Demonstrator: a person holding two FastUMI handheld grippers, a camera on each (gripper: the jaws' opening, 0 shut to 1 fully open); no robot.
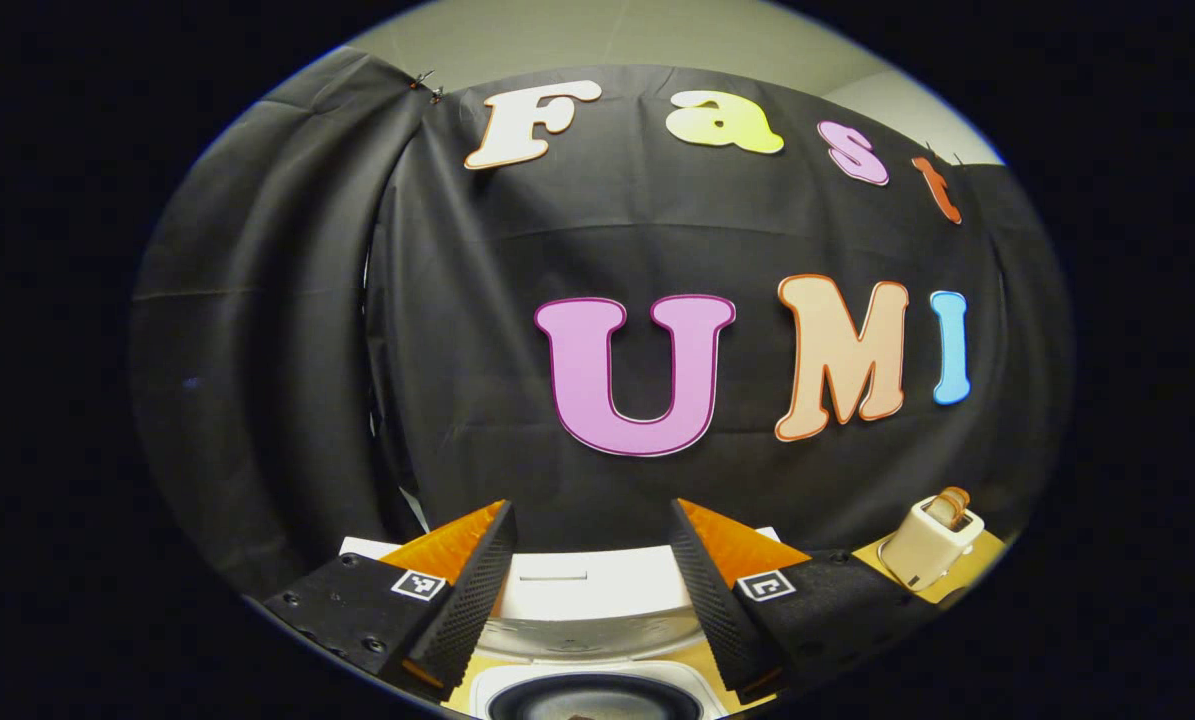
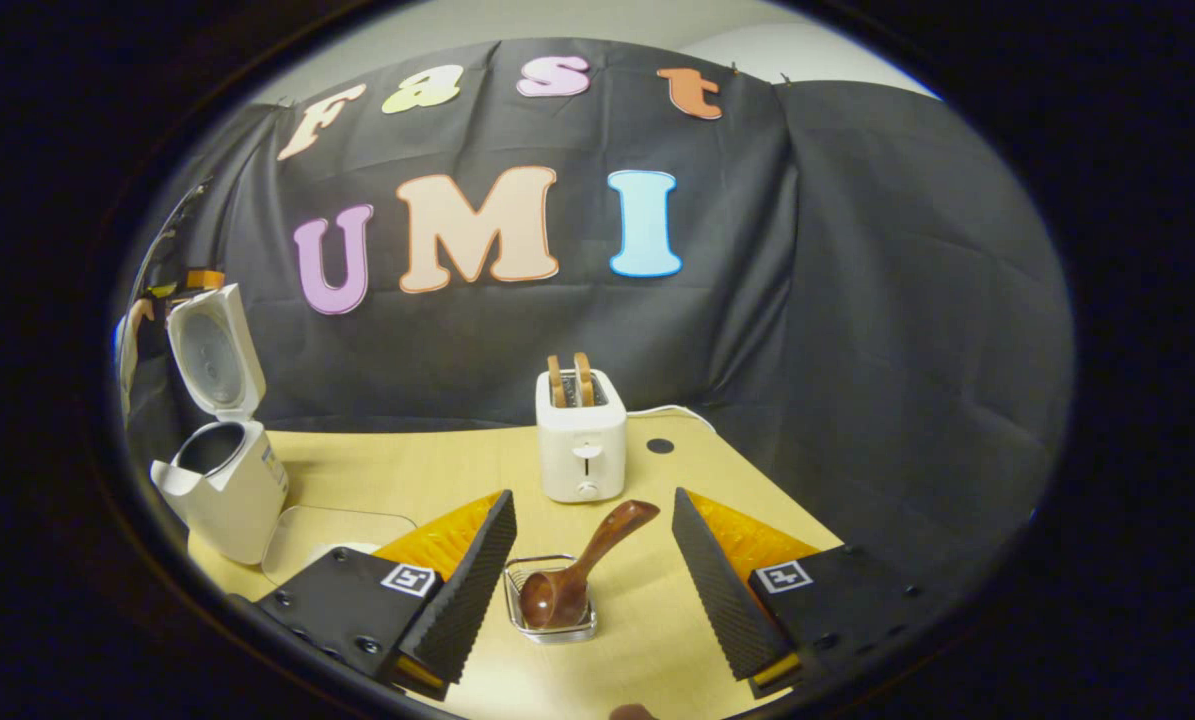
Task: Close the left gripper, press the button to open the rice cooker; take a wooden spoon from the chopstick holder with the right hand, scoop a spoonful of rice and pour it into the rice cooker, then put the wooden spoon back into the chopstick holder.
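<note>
The white rice cooker (image 2: pixel 232 490) stands at the table's left with its lid (image 2: pixel 212 350) swung up and the dark inner pot showing. In the left gripper view my left gripper (image 1: pixel 589 510) hangs open right over the cooker's raised lid (image 1: pixel 587 590) and pot (image 1: pixel 592 695), touching neither. A brown wooden spoon (image 2: pixel 582 565) rests bowl-down in the small wire chopstick holder (image 2: pixel 515 585), its handle leaning up to the right. My right gripper (image 2: pixel 592 497) is open, its fingers on either side of the spoon and holder and apart from both.
A white toaster (image 2: pixel 582 450) with two slices in it stands mid-table behind the holder, and also appears in the left gripper view as the toaster (image 1: pixel 929 545) at the right. A clear flat tray (image 2: pixel 327 530) lies beside the cooker. The wooden table (image 2: pixel 437 465) ends at the black cloth.
</note>
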